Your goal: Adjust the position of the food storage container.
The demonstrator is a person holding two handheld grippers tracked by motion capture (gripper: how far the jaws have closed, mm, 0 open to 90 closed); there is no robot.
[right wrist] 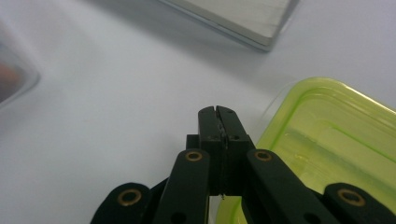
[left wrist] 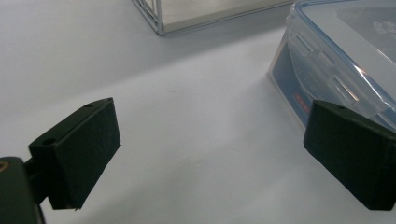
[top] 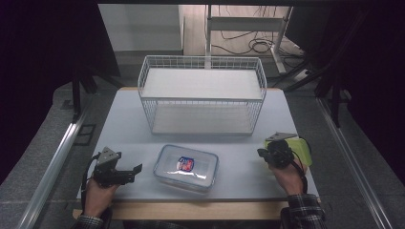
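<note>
High view | left tongs (top: 136,170) gaping beside clear lidded plastic box (top: 186,167), untouched | right tongs (right wrist: 218,112) closed empty over lime-green plastic lid (right wrist: 327,144) | white wire basket (top: 202,94) empty; nothing moved yet

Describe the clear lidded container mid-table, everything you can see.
The clear container is a rectangular plastic box with rounded corners, lying flat on the pale table in front of the wire basket. Its blue-rimmed lid is on, latch flaps down along the side. A red-and-blue item shows inside. The left gripper, jaws open, sits beside its edge; whether a jaw touches it is unclear.
</note>
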